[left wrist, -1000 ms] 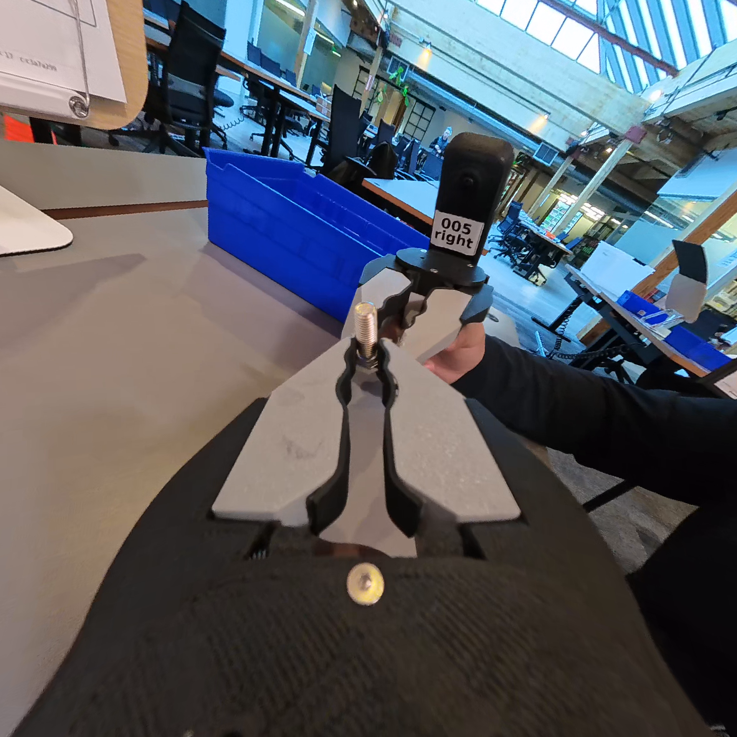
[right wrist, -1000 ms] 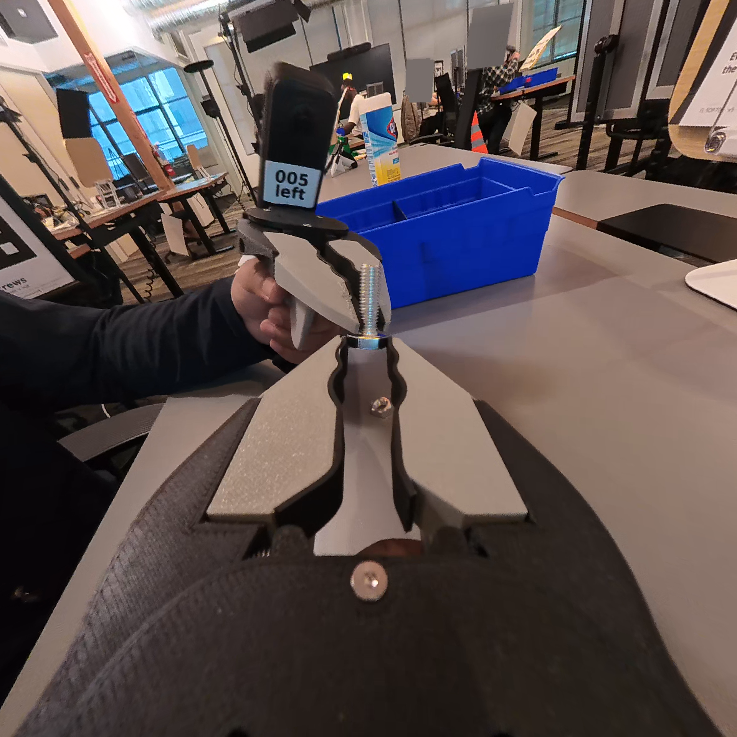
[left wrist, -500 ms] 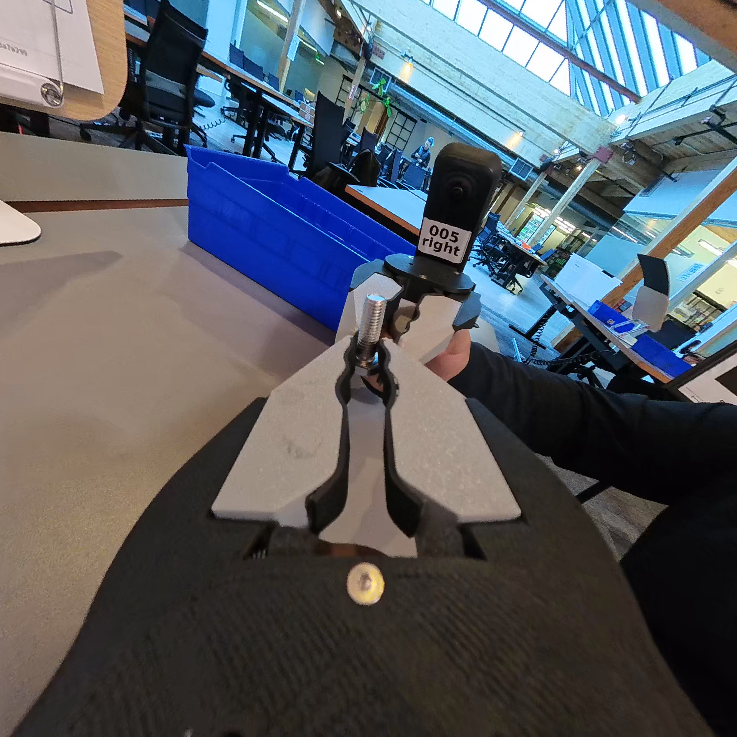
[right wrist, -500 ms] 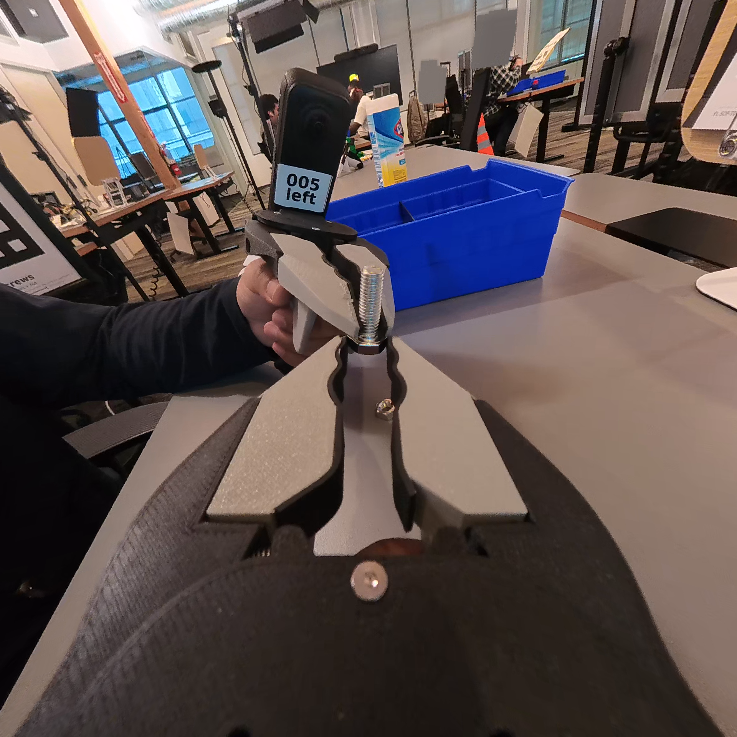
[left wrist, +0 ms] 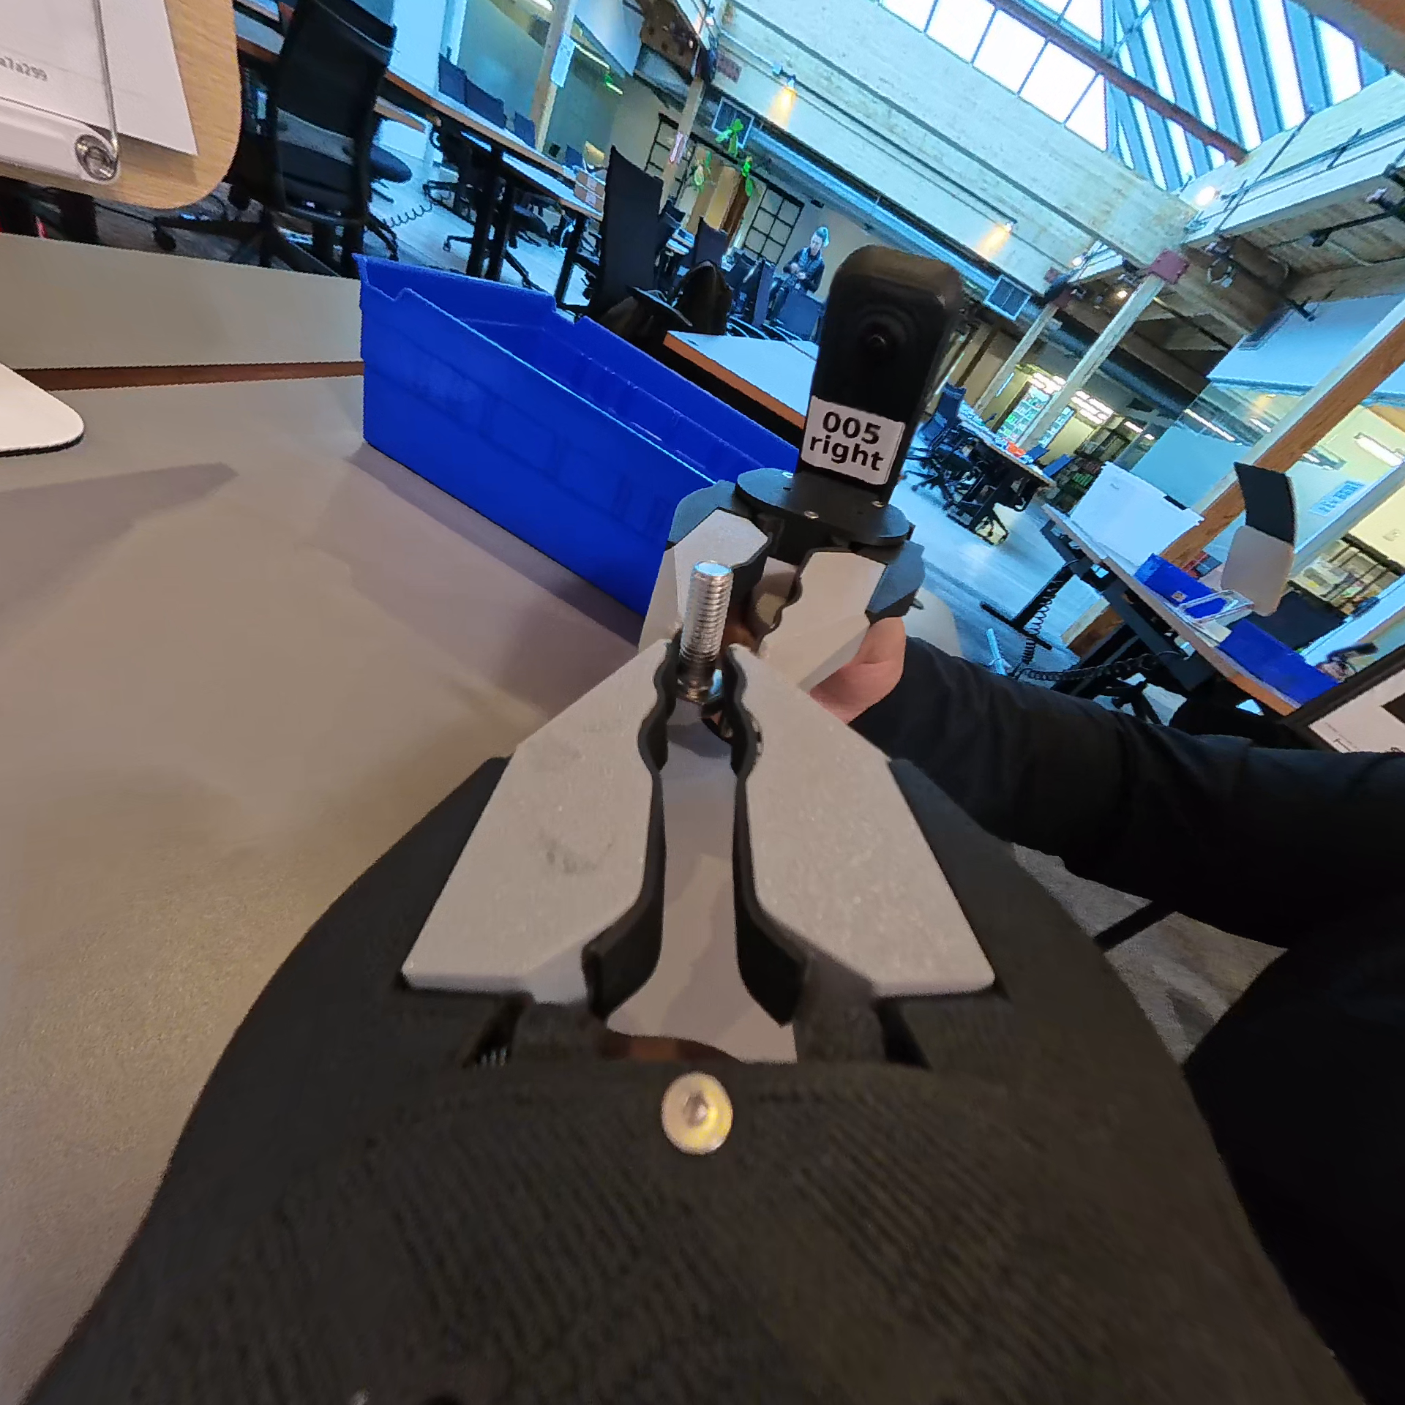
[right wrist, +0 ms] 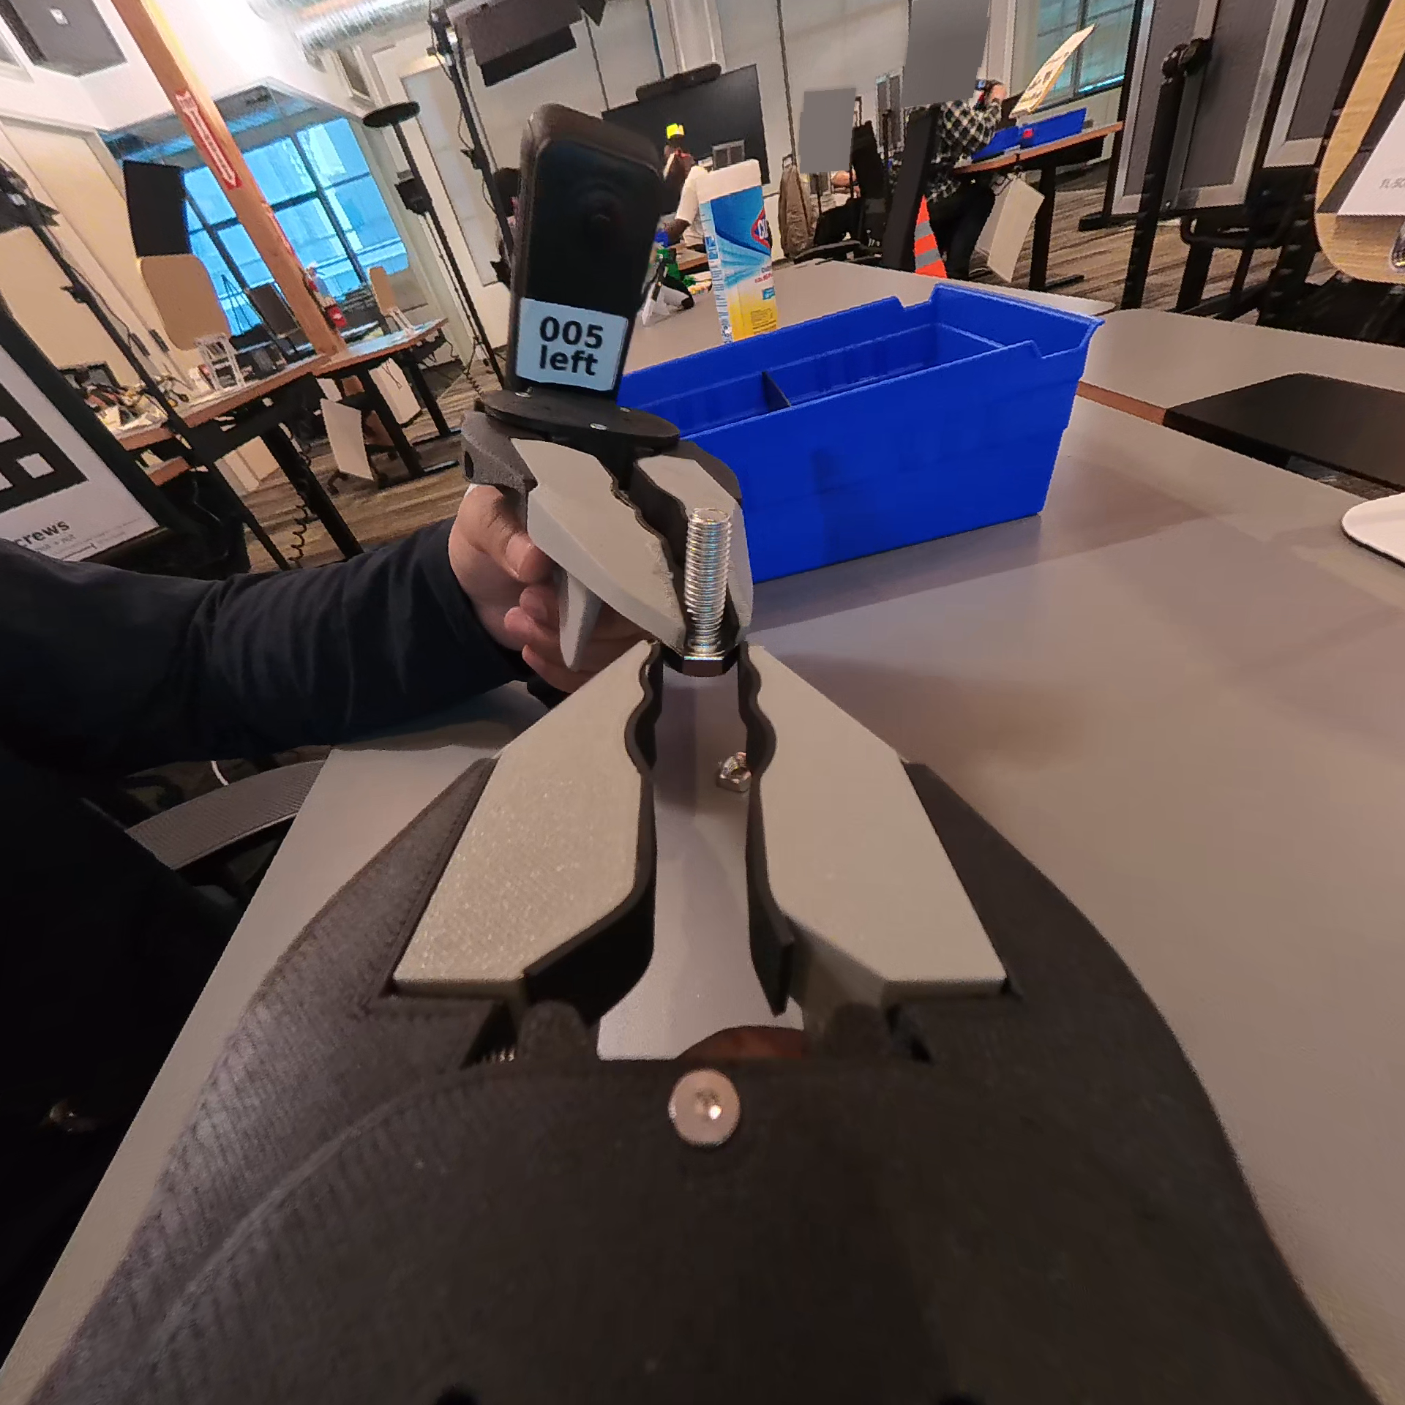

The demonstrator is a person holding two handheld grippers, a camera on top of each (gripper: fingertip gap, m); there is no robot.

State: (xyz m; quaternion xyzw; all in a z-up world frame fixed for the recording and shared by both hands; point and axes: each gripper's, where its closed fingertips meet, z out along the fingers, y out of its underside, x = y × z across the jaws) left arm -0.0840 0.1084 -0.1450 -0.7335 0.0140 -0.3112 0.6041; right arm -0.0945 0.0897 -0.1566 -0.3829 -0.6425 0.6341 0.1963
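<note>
A silver bolt (left wrist: 705,608) stands upright, thread end up, above the grey table (left wrist: 228,684). My left gripper (left wrist: 699,673) is shut on its lower shaft. In the right wrist view the bolt (right wrist: 707,570) rises from a hex nut (right wrist: 703,660) at its foot. My right gripper (right wrist: 701,669) is closed on that nut from the opposite side. The two grippers meet tip to tip: the right gripper (left wrist: 760,616) shows beyond the bolt in the left wrist view, and the left gripper (right wrist: 688,623) shows in the right wrist view. A loose small nut (right wrist: 732,777) lies on the table under my right fingers.
A blue divided bin (right wrist: 897,471) stands on the table behind the grippers; it also shows in the left wrist view (left wrist: 494,426). A wipes canister (right wrist: 736,258) stands beyond it. A white stand base (left wrist: 30,426) and a black pad (right wrist: 1292,426) lie at the table's far side. The grippers are tip to tip, or close to it. About 30 cm separates my right fingertips from the white stand base (left wrist: 30,426).
Both grippers stay joined at the bolt. The pair has shifted and tilted slightly, and the bolt stays upright. The loose nut on the table has not moved.
</note>
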